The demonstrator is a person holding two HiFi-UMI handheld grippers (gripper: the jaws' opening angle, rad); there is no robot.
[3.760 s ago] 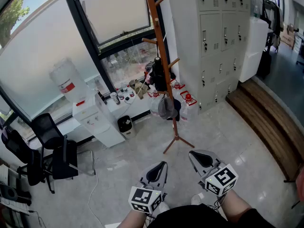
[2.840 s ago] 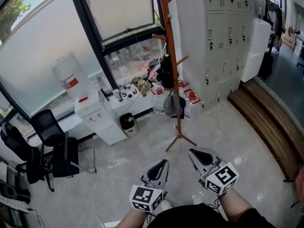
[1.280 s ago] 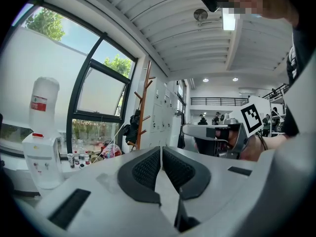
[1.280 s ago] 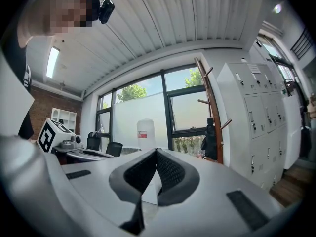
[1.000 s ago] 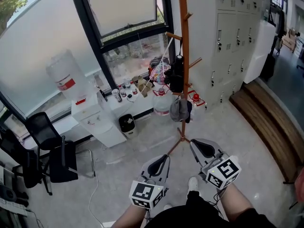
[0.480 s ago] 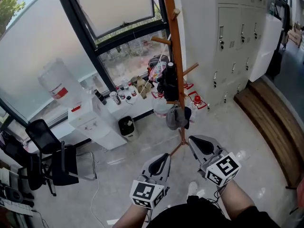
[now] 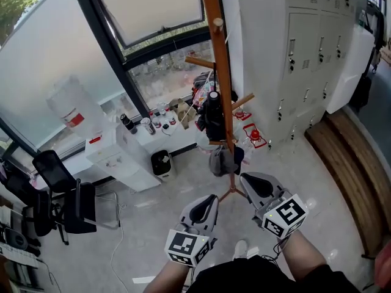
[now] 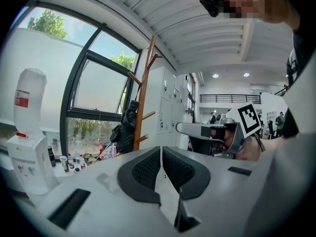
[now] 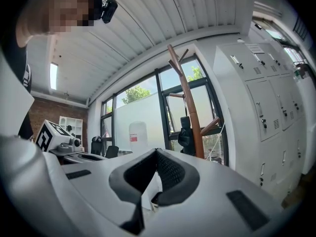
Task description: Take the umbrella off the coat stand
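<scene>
Grippers: left gripper (image 7: 208, 201) and right gripper (image 7: 249, 182) both closed, empty. Approach is in hand. Black umbrella (image 7: 213, 118) hangs on coat stand (image 7: 220, 72) at twelve o'clock, well apart. Next move calls for closing in and opening the jaws.

Wood, orange-brown, smooth, low sheen: coat stand (image 7: 218, 47).
Cloth, black, matt: umbrella (image 7: 211, 119).
Plastic, grey, matt, smooth: shells of the left tool (image 7: 208, 203) and right tool (image 7: 249, 183). The pads (image 8: 145, 169) are black, finely ribbed and rubbery-looking.
Painted metal, pale grey, smooth, slight sheen: lockers (image 7: 305, 54).
Glass, frosted, in a dark matt metal frame: window (image 7: 55, 54).
Plastic, white, smooth, semi-gloss: water dispenser (image 7: 119, 160).
Tile, pale, stone-look, polished and reflective: floor (image 7: 153, 218).
Wood boards, brown, satin: platform (image 7: 351, 170).
Fabric and plastic, black, matt: 2 office chairs (image 7: 58, 191).
</scene>
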